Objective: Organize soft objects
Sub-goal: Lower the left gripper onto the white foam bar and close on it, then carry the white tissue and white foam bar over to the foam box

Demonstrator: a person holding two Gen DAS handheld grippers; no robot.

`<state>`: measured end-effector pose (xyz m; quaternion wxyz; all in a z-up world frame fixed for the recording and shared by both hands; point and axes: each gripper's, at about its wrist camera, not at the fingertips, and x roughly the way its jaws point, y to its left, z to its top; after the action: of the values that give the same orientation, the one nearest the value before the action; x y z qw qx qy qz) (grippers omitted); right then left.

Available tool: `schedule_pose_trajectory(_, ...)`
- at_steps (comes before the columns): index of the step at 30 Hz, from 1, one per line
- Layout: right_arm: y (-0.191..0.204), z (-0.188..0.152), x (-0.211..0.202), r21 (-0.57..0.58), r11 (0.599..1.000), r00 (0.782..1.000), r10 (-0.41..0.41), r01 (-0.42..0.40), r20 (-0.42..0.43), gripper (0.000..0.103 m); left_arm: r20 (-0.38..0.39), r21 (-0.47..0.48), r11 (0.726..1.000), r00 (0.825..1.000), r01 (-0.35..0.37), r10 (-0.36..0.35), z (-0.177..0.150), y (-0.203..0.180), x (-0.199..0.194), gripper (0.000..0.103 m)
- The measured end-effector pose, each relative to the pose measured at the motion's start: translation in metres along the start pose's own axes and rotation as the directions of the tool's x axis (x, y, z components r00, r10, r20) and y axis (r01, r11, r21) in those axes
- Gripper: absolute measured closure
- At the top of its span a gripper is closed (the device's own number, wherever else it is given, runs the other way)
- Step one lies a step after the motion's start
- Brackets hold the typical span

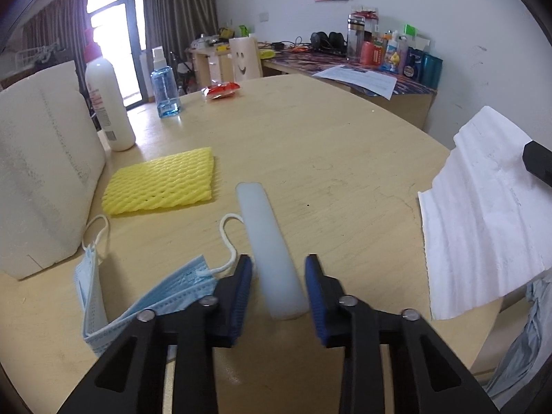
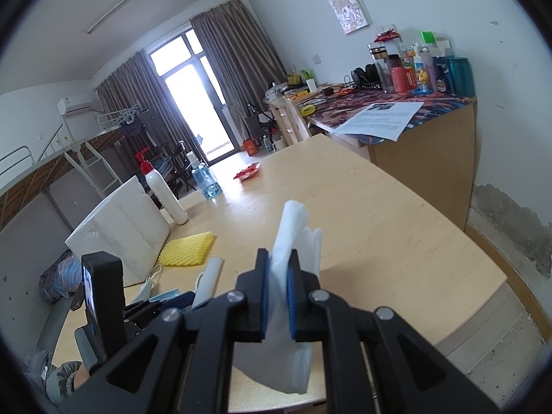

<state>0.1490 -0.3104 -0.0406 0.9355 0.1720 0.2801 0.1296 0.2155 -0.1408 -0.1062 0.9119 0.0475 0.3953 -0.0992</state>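
A white foam strip (image 1: 272, 252) lies lengthwise on the wooden table (image 1: 345, 158). Its near end sits between the blue pads of my left gripper (image 1: 278, 269). The strip lies close against the right pad, and a thin gap shows at the left pad. My right gripper (image 2: 278, 262) is shut on a white paper tissue (image 2: 293, 231) held above the table; the same tissue (image 1: 483, 214) hangs at the right of the left wrist view. A blue face mask (image 1: 145, 296) lies just left of my left gripper, and a yellow foam net (image 1: 162, 183) rests beyond it.
A big white foam block (image 1: 41, 179) stands at the table's left edge. Behind it are a white pump bottle (image 1: 107, 100) and a blue spray bottle (image 1: 165, 82). A red packet (image 1: 220, 90) lies at the far end. A cluttered desk (image 1: 379, 69) runs along the wall.
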Motion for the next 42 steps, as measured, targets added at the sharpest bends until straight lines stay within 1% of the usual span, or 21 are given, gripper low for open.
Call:
schedule_pose_trajectory(2,0.0,0.0,0.0,0.002,1.0,1.0,-0.001,0.001,-0.001,0.091,0.002,0.006,1.0,1.0,-0.005,0.005,0.0,0.001,-0.001,0.078)
schedule_pose_trajectory(4,-0.001,0.0,0.0,0.002,1.0,1.0,0.001,-0.001,-0.002,0.091,0.001,0.02,1.0,1.0,-0.011,0.011,0.0,0.0,-0.001,0.079)
schedule_pose_trajectory(7,-0.001,0.0,-0.001,0.005,1.0,1.0,-0.001,0.001,0.002,0.091,0.003,0.03,0.999,1.0,-0.014,0.014,0.001,0.0,-0.001,0.082)
schedule_pose_trajectory(9,-0.001,-0.001,-0.003,0.005,1.0,1.0,-0.001,0.001,0.006,0.091,0.007,0.036,0.999,1.0,-0.004,0.003,0.002,0.0,-0.004,0.085)
schedule_pose_trajectory(13,0.001,0.0,-0.004,0.0,1.0,1.0,-0.005,0.005,0.008,0.091,0.058,0.065,0.998,0.998,0.0,-0.004,0.004,-0.003,-0.017,0.085)
schedule_pose_trajectory(15,0.002,0.0,-0.005,0.0,1.0,1.0,-0.006,0.006,0.012,0.091,0.09,0.082,0.997,0.996,0.011,-0.018,0.007,-0.003,-0.027,0.085)
schedule_pose_trajectory(19,0.006,0.002,-0.008,-0.009,1.0,1.0,-0.006,0.006,0.023,0.091,0.133,0.086,0.996,0.99,0.028,-0.039,0.012,0.001,-0.04,0.085)
schedule_pose_trajectory(22,0.009,0.003,-0.009,-0.014,1.0,1.0,-0.007,0.008,0.027,0.091,0.162,0.087,0.995,0.985,0.045,-0.059,0.017,0.004,-0.051,0.086)
schedule_pose_trajectory(28,0.017,0.006,-0.011,-0.023,1.0,0.999,-0.004,0.005,0.038,0.091,0.229,0.095,0.994,0.971,0.045,-0.066,0.021,0.012,-0.072,0.086)
schedule_pose_trajectory(31,0.024,0.008,-0.012,-0.038,0.999,0.999,0.0,0.002,0.043,0.091,0.266,0.106,0.994,0.963,0.02,-0.048,0.022,0.016,-0.082,0.086)
schedule_pose_trajectory(36,0.041,0.012,-0.014,-0.077,0.997,0.999,0.014,-0.01,0.052,0.091,0.312,0.104,0.995,0.949,0.006,-0.039,0.019,0.026,-0.098,0.086)
schedule_pose_trajectory(42,0.066,0.014,-0.012,-0.134,0.99,0.997,0.049,-0.041,0.052,0.091,0.365,0.069,0.997,0.931,-0.031,0.003,0.015,0.046,-0.12,0.086)
